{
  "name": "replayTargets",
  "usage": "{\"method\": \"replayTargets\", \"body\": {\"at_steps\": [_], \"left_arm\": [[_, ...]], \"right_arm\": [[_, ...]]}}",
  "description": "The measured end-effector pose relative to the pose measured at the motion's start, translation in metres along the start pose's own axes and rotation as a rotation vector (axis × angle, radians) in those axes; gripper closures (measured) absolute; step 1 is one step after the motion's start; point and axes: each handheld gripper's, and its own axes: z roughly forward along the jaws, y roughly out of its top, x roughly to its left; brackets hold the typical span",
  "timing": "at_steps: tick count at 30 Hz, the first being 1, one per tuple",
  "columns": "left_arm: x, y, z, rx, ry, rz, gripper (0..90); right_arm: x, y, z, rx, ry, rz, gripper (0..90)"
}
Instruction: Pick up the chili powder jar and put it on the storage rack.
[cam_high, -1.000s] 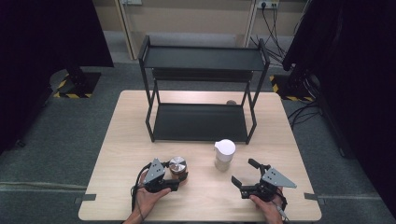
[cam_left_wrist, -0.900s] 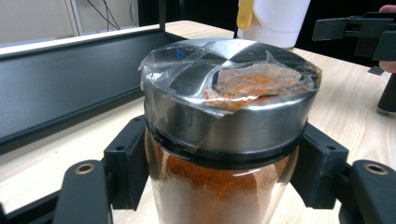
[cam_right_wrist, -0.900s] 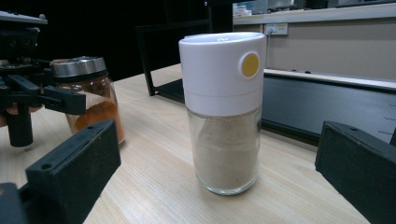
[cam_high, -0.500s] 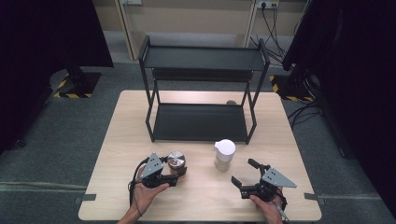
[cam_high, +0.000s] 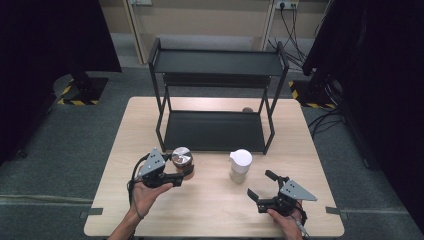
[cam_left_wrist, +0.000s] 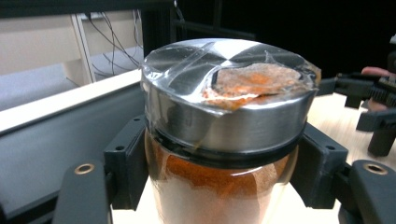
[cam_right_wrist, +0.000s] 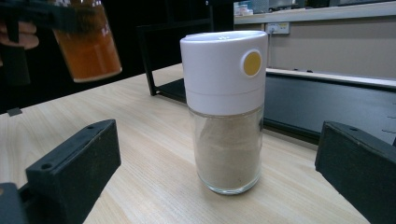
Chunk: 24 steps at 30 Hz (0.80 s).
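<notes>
My left gripper is shut on a glass jar of orange powder with a silver lid, held clear above the table. In the left gripper view the jar sits between both jaws, tape across its lid. In the right gripper view the same jar hangs in the air at the upper left. A white-capped glass shaker of pale powder stands on the table in front of the rack. My right gripper rests near the front right edge, open, with the shaker standing beyond its jaws.
A black two-tier metal rack stands at the back of the wooden table. A small brown object lies behind the rack's right leg. Dark curtains flank the room on both sides.
My left gripper has lifted the orange jar up off the table and carried it slightly toward the rack. The right gripper and the white shaker stay where they were.
</notes>
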Motion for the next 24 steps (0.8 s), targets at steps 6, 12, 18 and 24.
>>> {"method": "replayTargets", "body": {"at_steps": [6, 12, 18, 24], "left_arm": [[0.004, 0.018, 0.002, 0.002, 0.003, 0.012, 30.6], [0.012, 0.038, 0.005, 0.0, 0.005, -0.004, 30.7], [0.02, 0.066, 0.007, -0.004, 0.019, -0.004, 30.7], [0.022, 0.091, 0.009, 0.003, 0.04, 0.02, 30.7]], "right_arm": [[0.0, 0.0, 0.0, -0.001, -0.001, -0.002, 0.4], [0.0, 0.0, 0.0, 0.002, 0.001, -0.001, 0.4], [0.0, 0.0, 0.0, -0.001, 0.002, 0.0, 0.4], [0.0, 0.0, 0.0, 0.0, 0.003, 0.0, 0.4]]}}
